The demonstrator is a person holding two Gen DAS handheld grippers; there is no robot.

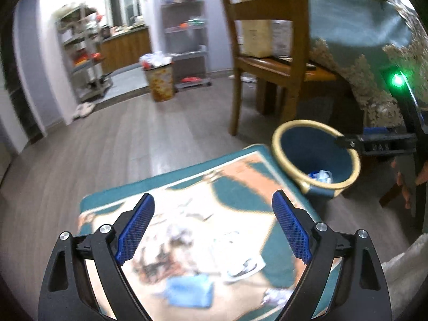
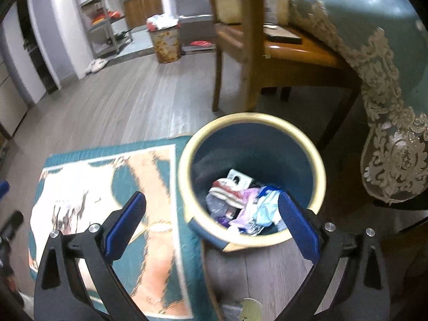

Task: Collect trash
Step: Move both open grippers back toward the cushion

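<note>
Blue-padded fingers (image 1: 291, 230) of both grippers are spread, empty; blue wrapper (image 1: 190, 291) on rug (image 1: 240, 160) should be grabbed next, then binned (image 2: 187, 165).

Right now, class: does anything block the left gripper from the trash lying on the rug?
Nothing visible does. The left gripper is open and empty above the rug, with the blue scrap and the crumpled paper lying uncovered below.

Grey plank floor (image 1: 112, 144), wooden chair (image 1: 267, 40), metal shelves (image 1: 80, 53).
</note>
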